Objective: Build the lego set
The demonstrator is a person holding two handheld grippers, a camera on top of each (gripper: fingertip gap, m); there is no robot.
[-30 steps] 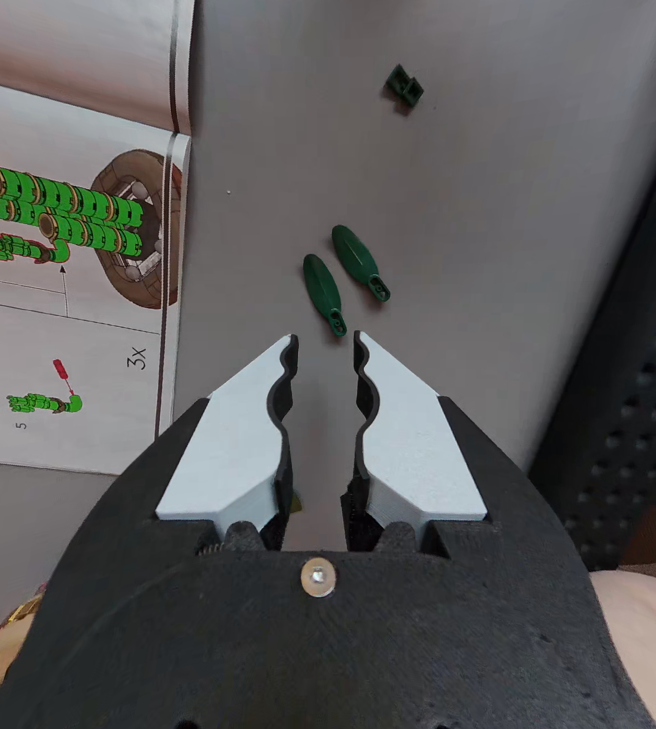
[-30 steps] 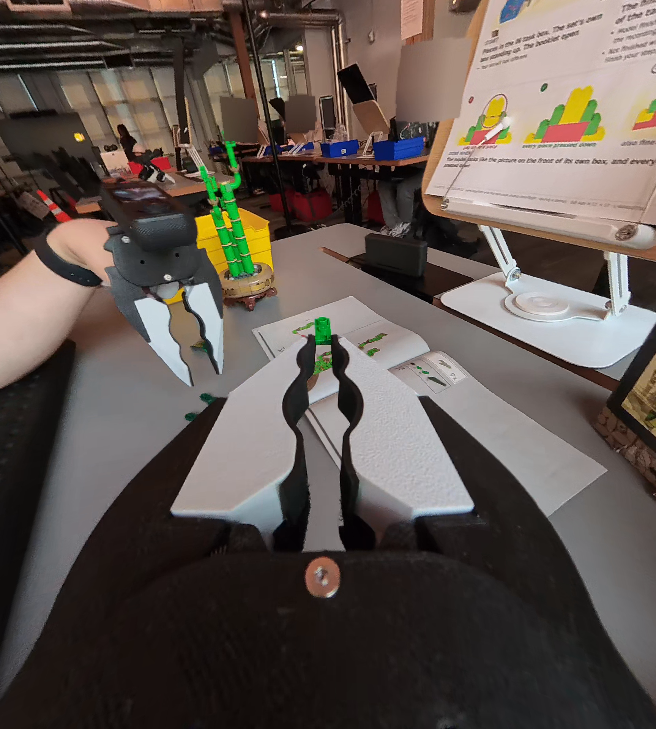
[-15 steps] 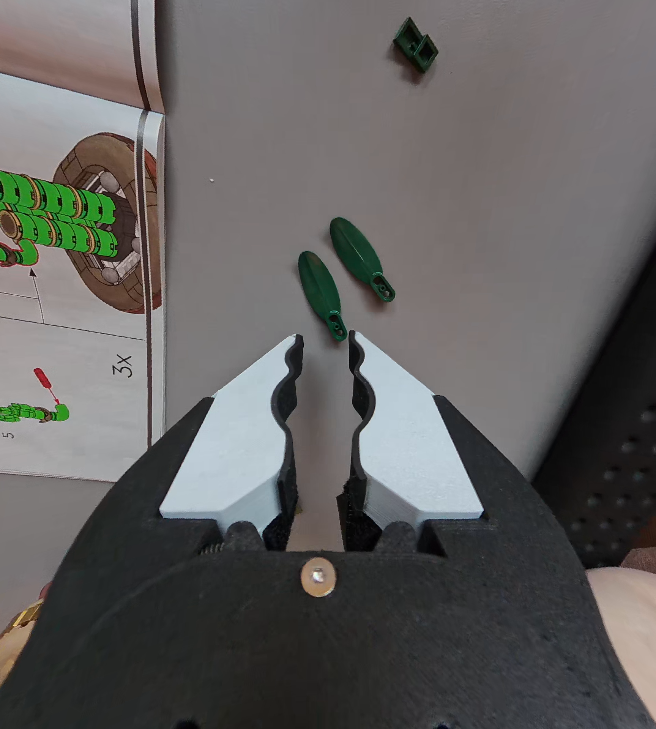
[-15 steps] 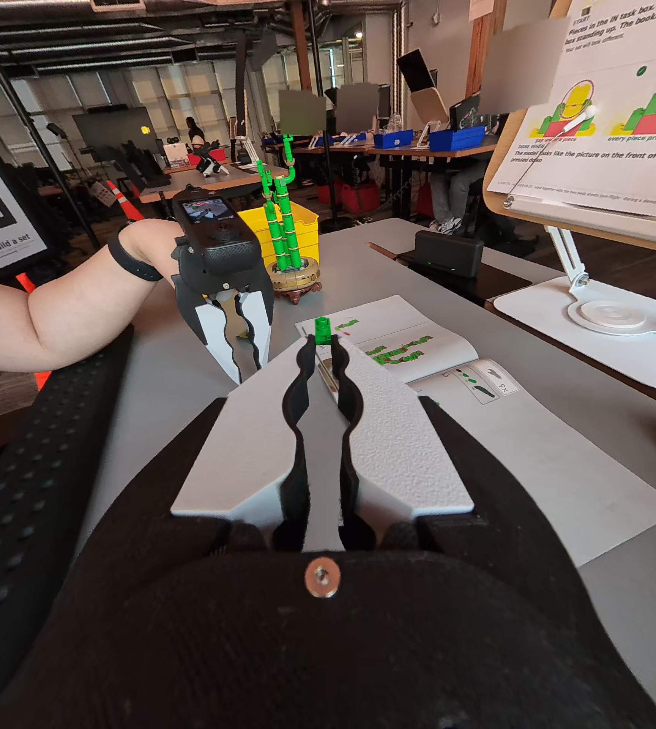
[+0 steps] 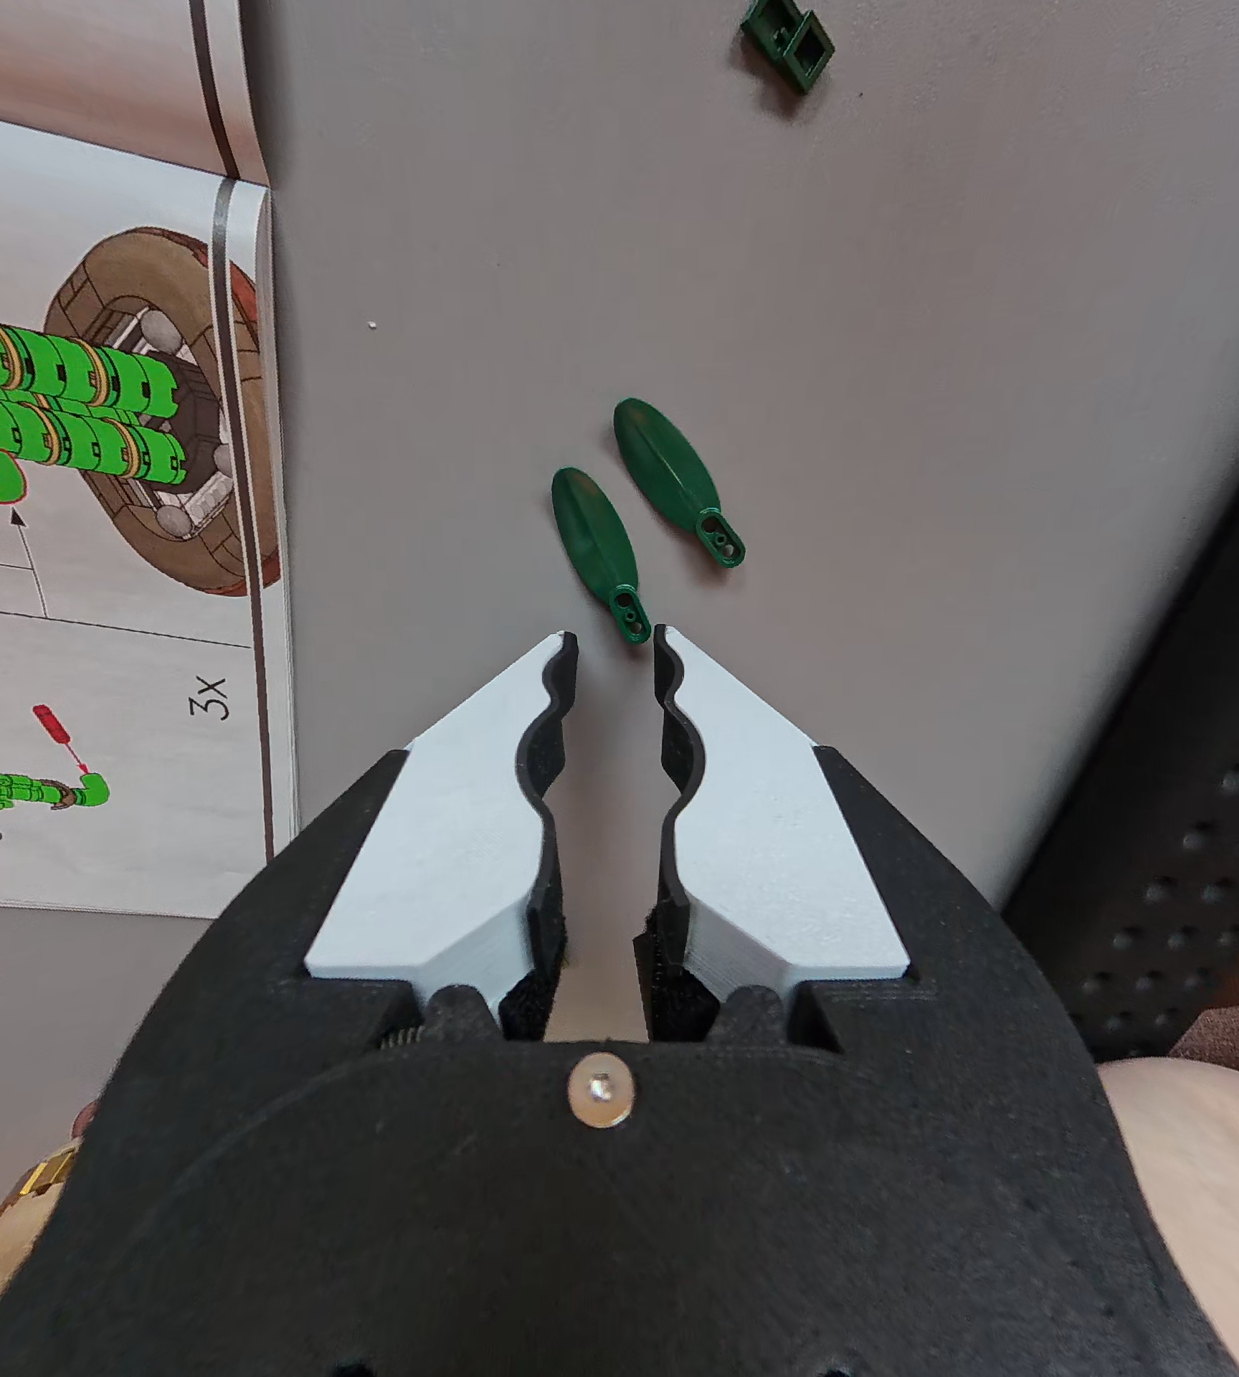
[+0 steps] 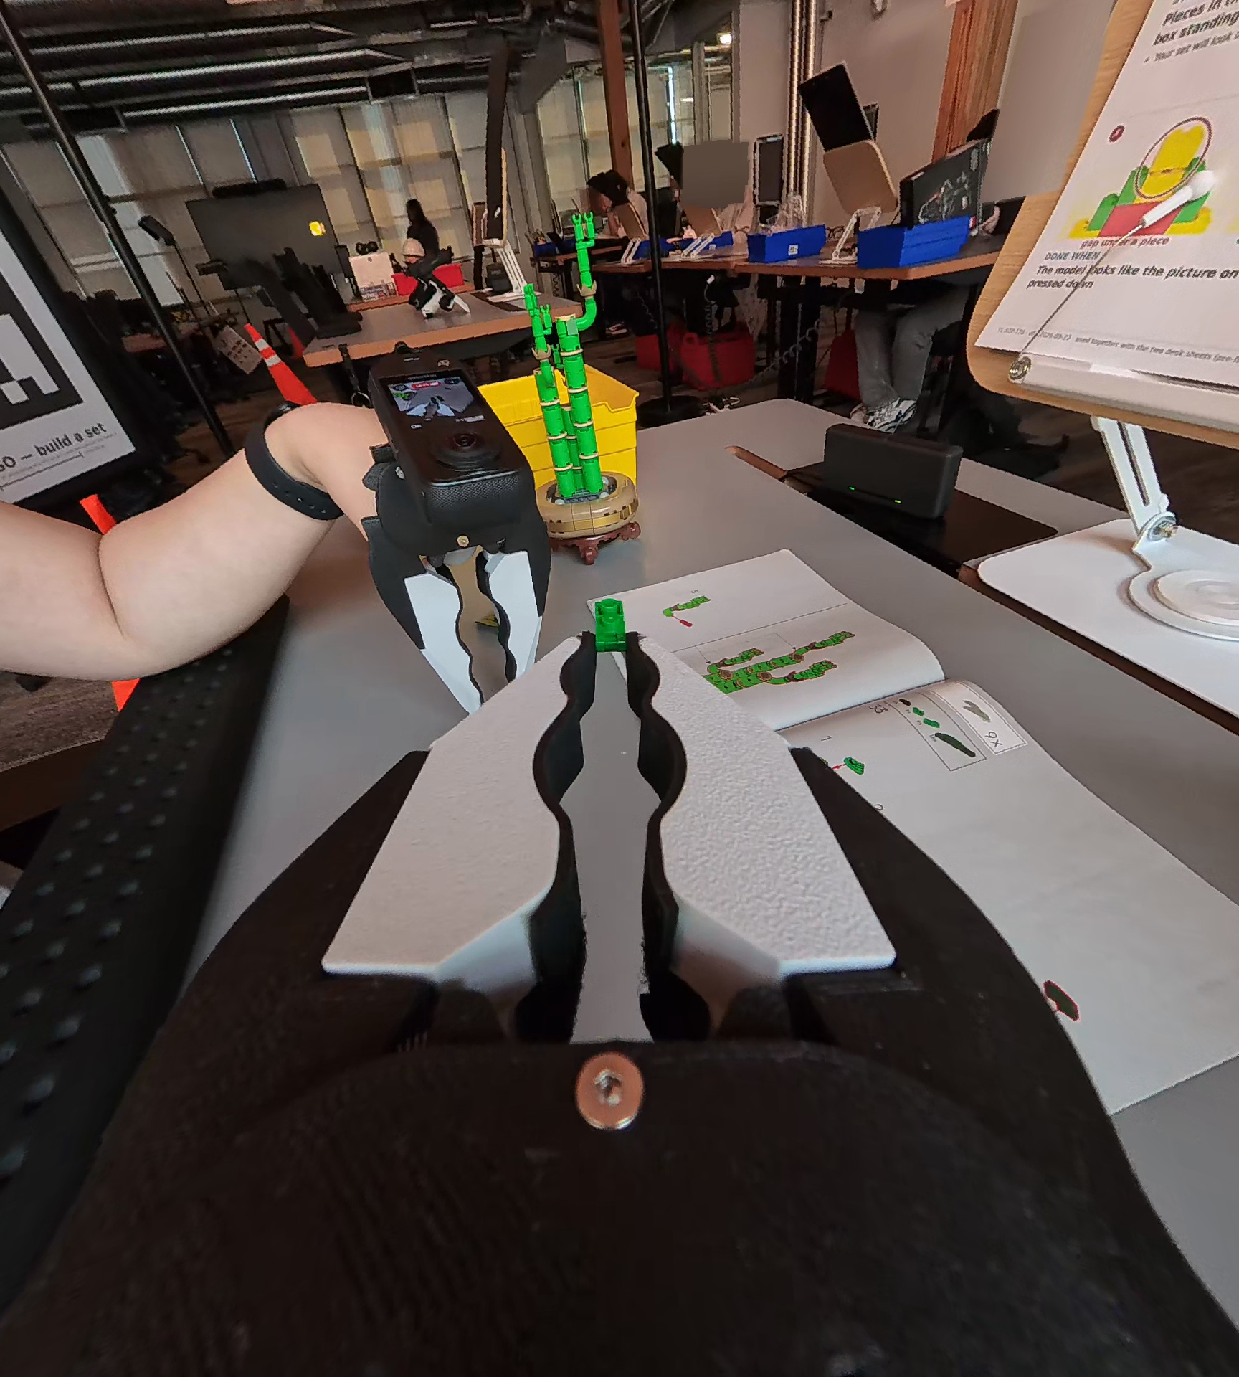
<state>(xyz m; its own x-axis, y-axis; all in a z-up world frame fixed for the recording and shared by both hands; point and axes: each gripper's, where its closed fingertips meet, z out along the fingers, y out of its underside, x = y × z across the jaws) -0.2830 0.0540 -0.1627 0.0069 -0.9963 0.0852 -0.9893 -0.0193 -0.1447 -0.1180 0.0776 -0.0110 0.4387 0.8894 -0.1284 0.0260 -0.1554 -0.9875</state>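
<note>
Two dark green leaf pieces lie side by side on the grey table: the near leaf [image 5: 596, 550] and the far leaf [image 5: 674, 474]. My left gripper [image 5: 615, 635] is open and empty, its tips just short of the near leaf's stem end. It also shows in the right wrist view [image 6: 484, 697], pointing down at the table. My right gripper [image 6: 610, 642] is shut on a small bright green piece [image 6: 609, 624] held above the open instruction booklet [image 6: 862, 715]. The bamboo model [image 6: 573, 417] stands on its tan base at the back.
A small dark green brick [image 5: 788, 46] lies farther up the table. The booklet [image 5: 95, 521] lies left of the leaves. A black perforated mat [image 5: 1183, 782] borders the table's edge. A yellow bin [image 6: 527, 417], a black box [image 6: 892, 469] and a white document stand [image 6: 1153, 581] sit behind. Tip to tip, the grippers are about 25 cm apart. The right gripper is farther from the far leaf [image 5: 674, 474], some 20 cm, than the left, some 4 cm.
My left gripper has crept forward toward the near leaf and its jaws have narrowed a little. My right gripper has swung left, still holding the green piece.
</note>
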